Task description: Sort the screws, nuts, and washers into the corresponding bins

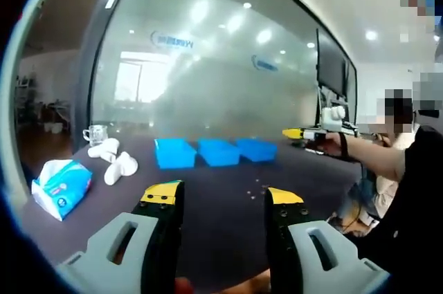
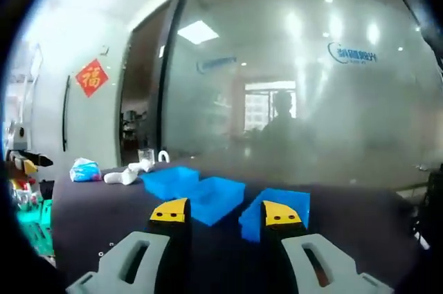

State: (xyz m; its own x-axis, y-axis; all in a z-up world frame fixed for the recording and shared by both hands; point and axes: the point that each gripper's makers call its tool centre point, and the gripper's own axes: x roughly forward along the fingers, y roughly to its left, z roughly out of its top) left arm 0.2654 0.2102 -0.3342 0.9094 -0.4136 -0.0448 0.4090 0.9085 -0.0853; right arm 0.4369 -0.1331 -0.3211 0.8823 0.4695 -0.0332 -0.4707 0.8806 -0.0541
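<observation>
The left gripper [image 1: 224, 197] has two black jaws, each capped with a bright yellow tip, rising from pale grey moulded plastic bodies with an oval slot cut through each. The right gripper [image 2: 226, 212] is built the same: black jaws, yellow tips with a small dark screw in each, pale grey slotted bodies. In the left gripper view the right gripper [image 1: 299, 133] shows from the side as a yellow-tipped black tool with white parts on top. The person [image 1: 415, 190] wears a black short-sleeved top.
</observation>
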